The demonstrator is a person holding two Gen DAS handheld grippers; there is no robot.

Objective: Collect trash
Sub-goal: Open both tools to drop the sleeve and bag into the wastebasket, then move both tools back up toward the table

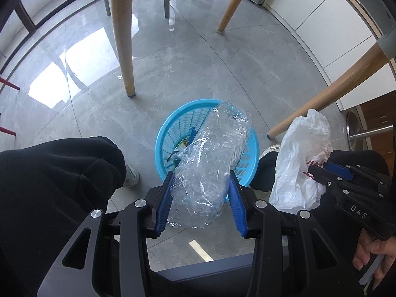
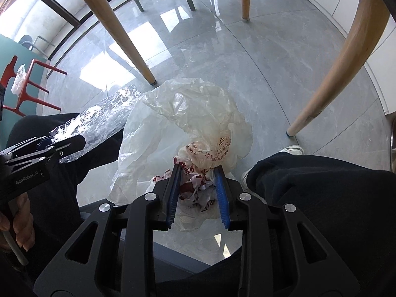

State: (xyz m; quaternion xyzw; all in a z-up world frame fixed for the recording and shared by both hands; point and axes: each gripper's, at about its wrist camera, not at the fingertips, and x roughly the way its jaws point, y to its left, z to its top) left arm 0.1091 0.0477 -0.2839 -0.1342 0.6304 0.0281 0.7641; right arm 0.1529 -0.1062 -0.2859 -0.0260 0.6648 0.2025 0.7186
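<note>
**Two loose bags, one small basket**

The left claw [image 1: 200, 198] is partly open and clamped on a crinkly clear wrapper [image 1: 210, 156] hanging right over the blue basket [image 1: 173, 128] on the floor. The right claw [image 2: 198, 193], narrower, pinches a white plastic bag [image 2: 183, 123] beside the basket, above the person's knee. The wrapper looks longer than the basket is wide, so it could catch the rim and flop out. The bag would miss from where it hangs.

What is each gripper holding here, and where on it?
Left gripper: crumpled clear plastic wrap, clamped near its lower end. Right gripper: white plastic bag, pinched at its bunched, red-printed part.
</note>
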